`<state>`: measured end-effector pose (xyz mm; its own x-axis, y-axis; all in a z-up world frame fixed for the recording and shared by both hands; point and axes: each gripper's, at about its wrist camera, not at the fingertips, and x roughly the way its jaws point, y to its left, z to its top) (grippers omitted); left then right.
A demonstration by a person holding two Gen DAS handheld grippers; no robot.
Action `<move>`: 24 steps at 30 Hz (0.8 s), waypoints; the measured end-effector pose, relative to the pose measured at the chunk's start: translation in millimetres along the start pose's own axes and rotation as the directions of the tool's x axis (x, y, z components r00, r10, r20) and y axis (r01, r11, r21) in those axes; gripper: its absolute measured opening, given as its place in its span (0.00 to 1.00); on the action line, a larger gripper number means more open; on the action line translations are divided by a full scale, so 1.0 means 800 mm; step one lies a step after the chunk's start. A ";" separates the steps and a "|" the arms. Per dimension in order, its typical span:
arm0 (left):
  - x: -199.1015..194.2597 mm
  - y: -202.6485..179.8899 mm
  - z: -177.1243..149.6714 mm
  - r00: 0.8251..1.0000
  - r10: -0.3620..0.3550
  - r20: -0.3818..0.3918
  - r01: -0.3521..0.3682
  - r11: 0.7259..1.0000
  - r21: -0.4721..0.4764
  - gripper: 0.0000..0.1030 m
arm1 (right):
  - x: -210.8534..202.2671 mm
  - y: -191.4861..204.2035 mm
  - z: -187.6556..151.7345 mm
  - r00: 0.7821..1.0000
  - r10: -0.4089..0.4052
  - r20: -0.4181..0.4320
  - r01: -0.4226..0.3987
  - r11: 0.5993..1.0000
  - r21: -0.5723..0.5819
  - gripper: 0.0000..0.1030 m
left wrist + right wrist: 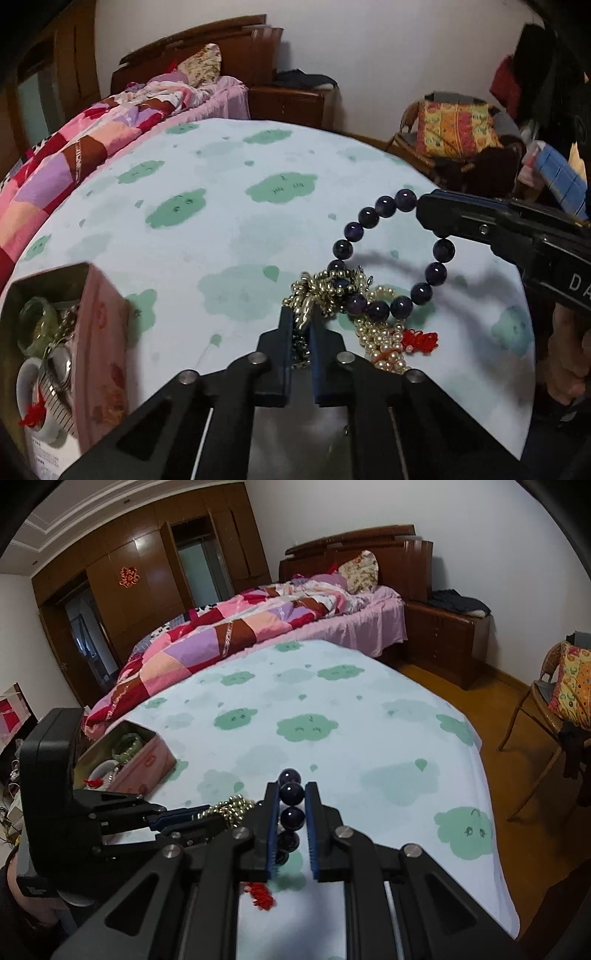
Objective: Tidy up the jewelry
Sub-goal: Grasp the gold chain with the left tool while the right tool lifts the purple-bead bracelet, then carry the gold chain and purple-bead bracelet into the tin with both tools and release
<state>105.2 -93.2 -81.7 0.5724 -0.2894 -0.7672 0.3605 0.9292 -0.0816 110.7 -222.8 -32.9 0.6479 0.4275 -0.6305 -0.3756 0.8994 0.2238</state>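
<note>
In the left wrist view, the left gripper [301, 325] is seen closed on a gold chain [317, 291], whose bunched links spill out just past the fingertips. The chain is tangled with a bracelet [391, 258] of dark purple beads, which is lifted into an upright ring above the table [221, 221]. The top of that ring is clamped by the right gripper [424, 216], which enters from the right edge. A pearl strand [384, 343] with a red knot [421, 339] is seen lying on the table beneath the bracelet, near the right edge, touching the chain. At the table's left edge a pink box [99, 332] is placed, open at the top; a green bangle [37, 325], a white bangle [29, 398] and a watch [59, 376] are held inside it. A bed [110, 122] is seen beyond the table.

In the right wrist view, the right gripper [291, 794] is seen closed on the bracelet [291, 794], with beads stacked in a line between its fingers. The left gripper [218, 818] is seen at the left, shut on the chain [232, 810]. The red knot [262, 895] is partly seen below the fingers. The box [144, 764] is placed near the table's [369, 738] left edge, well apart from the grippers.
</note>
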 end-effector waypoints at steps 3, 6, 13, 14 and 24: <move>-0.027 0.004 0.000 0.999 0.002 0.053 -0.001 1.000 -0.014 0.04 | -0.011 0.008 0.006 1.000 0.013 0.022 -0.013 1.000 -0.015 0.16; -0.052 0.009 0.003 0.995 0.013 0.102 -0.011 1.000 -0.025 0.04 | -0.016 0.018 0.009 0.999 0.024 0.035 -0.023 0.999 -0.026 0.16; -0.099 0.028 0.007 0.981 0.034 0.191 -0.020 0.997 -0.072 0.04 | -0.026 0.034 0.017 0.998 0.033 0.058 -0.030 0.998 -0.046 0.16; -0.105 0.029 0.007 0.979 0.038 0.202 -0.023 0.997 -0.075 0.04 | -0.028 0.036 0.018 0.997 0.033 0.063 -0.030 0.998 -0.047 0.16; -0.145 0.050 0.001 0.964 0.078 0.254 -0.050 0.992 -0.117 0.04 | -0.035 0.059 0.027 0.996 0.047 0.081 -0.042 0.997 -0.071 0.16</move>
<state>54.0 -22.2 4.8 0.7669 -0.2649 -0.5846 0.2432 0.9629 -0.1171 89.2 -190.7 11.0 0.6806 0.4757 -0.5572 -0.4486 0.8719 0.1964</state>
